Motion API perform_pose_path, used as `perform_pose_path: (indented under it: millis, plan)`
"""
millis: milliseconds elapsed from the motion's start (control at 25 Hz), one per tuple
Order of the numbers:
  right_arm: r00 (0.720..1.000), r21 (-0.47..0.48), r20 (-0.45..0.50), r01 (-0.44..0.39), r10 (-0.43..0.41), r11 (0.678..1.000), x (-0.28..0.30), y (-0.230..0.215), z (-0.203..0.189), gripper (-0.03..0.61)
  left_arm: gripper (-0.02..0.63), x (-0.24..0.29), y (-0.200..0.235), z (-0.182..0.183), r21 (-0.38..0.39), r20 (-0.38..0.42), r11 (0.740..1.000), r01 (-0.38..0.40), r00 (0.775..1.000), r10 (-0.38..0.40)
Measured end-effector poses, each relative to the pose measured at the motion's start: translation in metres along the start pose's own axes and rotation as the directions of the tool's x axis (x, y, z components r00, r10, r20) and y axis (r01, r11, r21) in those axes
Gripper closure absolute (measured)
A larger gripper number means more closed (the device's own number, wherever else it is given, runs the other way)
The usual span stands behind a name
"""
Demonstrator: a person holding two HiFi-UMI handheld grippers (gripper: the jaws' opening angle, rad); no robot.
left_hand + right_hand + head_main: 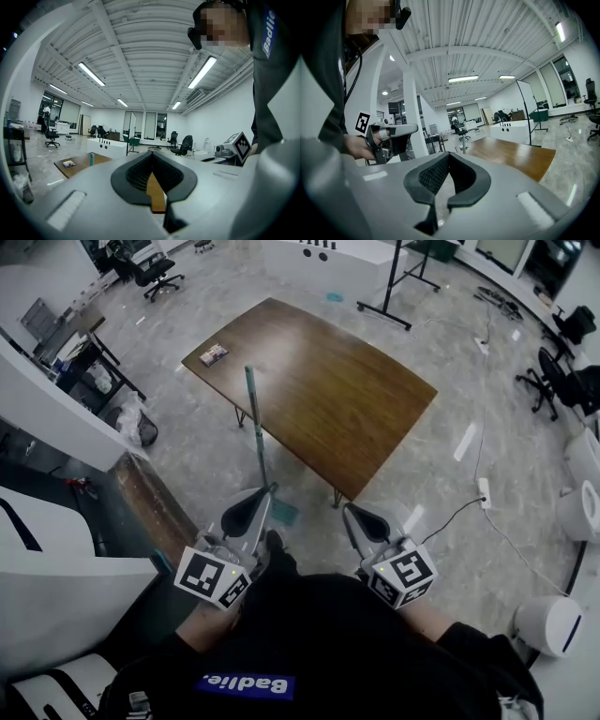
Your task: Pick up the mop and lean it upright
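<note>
The mop [257, 432] stands nearly upright, its grey-green handle resting against the near edge of the brown table [337, 390]. Its teal head [284, 513] lies on the floor. My left gripper [264, 495] hovers just beside the lower handle, apart from it, jaws shut and empty. My right gripper [349, 512] hangs shut to the right, nothing in it. The left gripper view shows the left gripper's shut jaws [152, 161] and the handle's top [91, 159] by the table. In the right gripper view the right gripper's closed jaws [447, 161] point toward the handle [463, 146].
A small book [214, 354] lies on the table's far corner. Office chairs [155, 273] and a whiteboard stand [394, 287] stand beyond. White round bins [548, 624] line the right side. A power strip with cable [485, 491] lies on the floor. A white counter [56, 409] runs along the left.
</note>
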State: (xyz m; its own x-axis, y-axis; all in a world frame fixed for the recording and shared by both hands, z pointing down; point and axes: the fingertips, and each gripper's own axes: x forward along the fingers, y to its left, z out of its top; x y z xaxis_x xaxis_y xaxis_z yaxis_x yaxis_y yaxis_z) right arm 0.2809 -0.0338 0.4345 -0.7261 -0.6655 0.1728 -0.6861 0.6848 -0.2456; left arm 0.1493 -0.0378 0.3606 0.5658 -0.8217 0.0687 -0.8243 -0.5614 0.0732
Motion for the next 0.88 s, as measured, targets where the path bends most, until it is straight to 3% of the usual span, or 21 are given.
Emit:
perform_pose_path:
  millis: [400,880]
  plan:
    - [0.996,-0.006,-0.030,0.083,-0.083,0.997,0.095,-0.013,0.023,0.572,0.594,0.038,0.102,0.005,-0.031,0.008,0.998,0.062,0.998,-0.062]
    - [0.986,-0.007,-0.048,0.159,-0.159,0.987,0.199,-0.001,0.032,0.572,0.594,0.063,0.202,-0.021,-0.067,-0.032,0.985,0.159,0.986,-0.161]
